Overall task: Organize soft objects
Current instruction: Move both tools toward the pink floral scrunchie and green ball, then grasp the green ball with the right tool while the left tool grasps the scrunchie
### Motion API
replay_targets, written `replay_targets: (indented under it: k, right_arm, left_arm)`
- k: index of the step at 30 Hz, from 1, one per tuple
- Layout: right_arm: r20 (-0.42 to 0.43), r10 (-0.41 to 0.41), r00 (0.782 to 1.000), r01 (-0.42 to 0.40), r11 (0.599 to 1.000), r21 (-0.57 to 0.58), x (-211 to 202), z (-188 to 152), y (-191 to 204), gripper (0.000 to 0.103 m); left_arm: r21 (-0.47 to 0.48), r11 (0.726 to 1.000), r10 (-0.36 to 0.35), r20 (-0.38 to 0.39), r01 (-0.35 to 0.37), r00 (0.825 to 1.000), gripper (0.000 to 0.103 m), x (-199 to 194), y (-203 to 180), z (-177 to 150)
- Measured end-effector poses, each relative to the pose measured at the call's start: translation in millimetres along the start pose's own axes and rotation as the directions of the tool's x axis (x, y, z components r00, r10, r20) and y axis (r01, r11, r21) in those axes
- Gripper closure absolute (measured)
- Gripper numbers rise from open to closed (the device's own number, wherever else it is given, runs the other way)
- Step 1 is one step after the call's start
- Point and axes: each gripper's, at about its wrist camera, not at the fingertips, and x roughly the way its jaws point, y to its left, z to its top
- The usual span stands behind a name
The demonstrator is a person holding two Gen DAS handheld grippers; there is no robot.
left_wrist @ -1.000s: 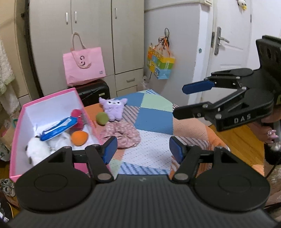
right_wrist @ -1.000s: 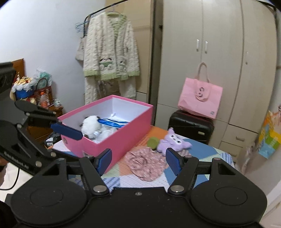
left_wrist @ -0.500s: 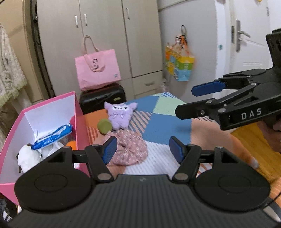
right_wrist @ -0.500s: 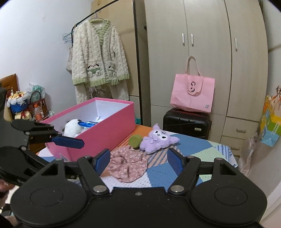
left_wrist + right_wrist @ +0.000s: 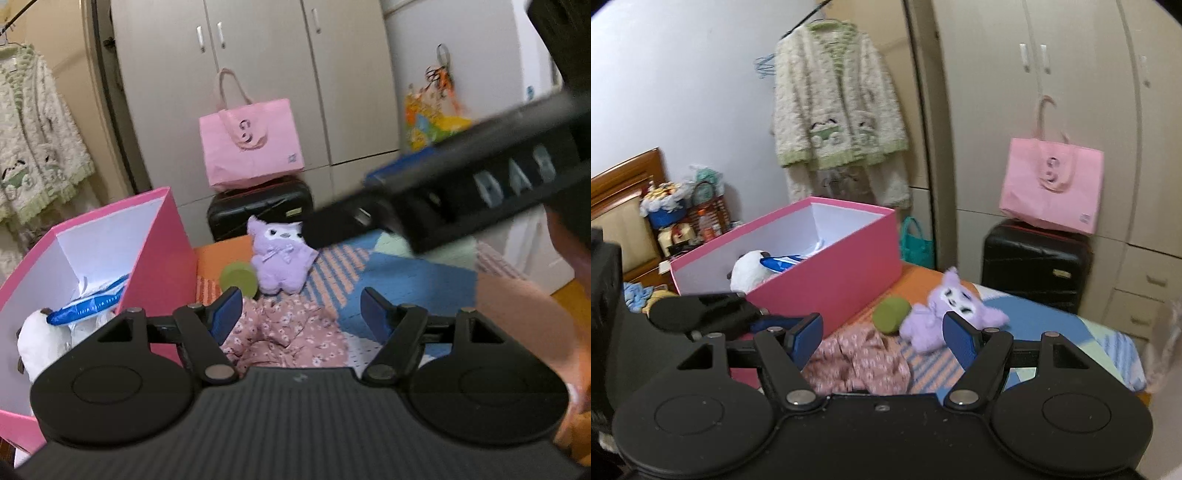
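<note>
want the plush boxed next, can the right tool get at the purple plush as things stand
Probably yes. The right tool is open and empty, and the purple plush lies uncovered on the quilt just ahead, with only the green ball beside it.

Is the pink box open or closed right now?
Open. The pink box has no lid on it; its white inner walls show, and a white plush and a blue packet lie inside.

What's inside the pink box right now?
Inside the pink box lie a white plush toy and a blue-and-white packet across it. The near wall hides the box floor, so anything lower down cannot be seen.
</note>
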Motion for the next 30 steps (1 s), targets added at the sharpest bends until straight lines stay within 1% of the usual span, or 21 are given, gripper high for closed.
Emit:
replay_targets:
  k: [3, 6, 8, 11, 13, 14, 15, 18, 25, 27, 29, 30]
  right_arm:
    - [0.009, 0.015, 1.000, -0.015, 1.000, 0.007, 17, 7, -6, 0.027]
    - [-0.010, 0.037, 0.999, -0.037, 0.999, -0.004, 36, 10, -10, 0.027]
    - [-0.034, 0.057, 0.998, -0.058, 0.998, -0.036, 48, 11, -9, 0.028]
    - [-0.066, 0.087, 0.994, -0.094, 0.990, -0.108, 64, 13, -3, 0.031]
    - [-0.092, 0.100, 0.991, -0.112, 0.983, -0.143, 74, 17, 1, 0.034]
    - [-0.107, 0.105, 0.989, -0.121, 0.981, -0.155, 79, 19, 1, 0.036]
    - [-0.123, 0.109, 0.986, -0.129, 0.978, -0.164, 85, 20, 2, 0.039]
    - [-0.176, 0.116, 0.977, -0.148, 0.973, -0.179, 102, 23, 1, 0.045]
    - [-0.260, 0.112, 0.959, -0.168, 0.964, -0.205, 136, 23, -2, 0.046]
    - [-0.281, 0.098, 0.955, -0.162, 0.963, -0.214, 145, 21, -3, 0.046]
    - [-0.294, 0.086, 0.952, -0.155, 0.963, -0.220, 150, 19, -4, 0.046]
    - [-0.292, 0.076, 0.953, -0.146, 0.963, -0.227, 152, 19, -4, 0.046]
  left_arm:
    - [0.002, 1.000, 0.027, -0.022, -0.027, 0.999, 0.033, 12, -8, -8]
    - [-0.014, 0.998, 0.062, -0.047, -0.062, 0.997, 0.033, 24, -14, -16]
    - [-0.020, 0.996, 0.088, -0.044, -0.089, 0.995, 0.033, 28, -14, -19]
    - [-0.004, 0.990, 0.138, -0.046, -0.139, 0.989, 0.033, 34, -15, -21]
    - [-0.004, 0.991, 0.130, -0.070, -0.130, 0.989, 0.034, 40, -12, -21]
    - [-0.014, 0.993, 0.116, -0.092, -0.118, 0.989, 0.037, 43, -10, -21]
    - [-0.028, 0.994, 0.106, -0.109, -0.110, 0.988, 0.038, 44, -8, -21]
    - [-0.040, 0.994, 0.097, -0.126, -0.103, 0.987, 0.040, 48, -2, -24]
    - [-0.046, 0.996, 0.074, -0.146, -0.081, 0.986, 0.041, 55, 6, -22]
    - [-0.051, 0.996, 0.063, -0.147, -0.071, 0.987, 0.047, 55, 7, -22]
    - [-0.069, 0.996, 0.046, -0.144, -0.057, 0.988, 0.058, 56, 11, -22]
    - [-0.069, 0.996, 0.044, -0.140, -0.054, 0.989, 0.060, 56, 12, -22]
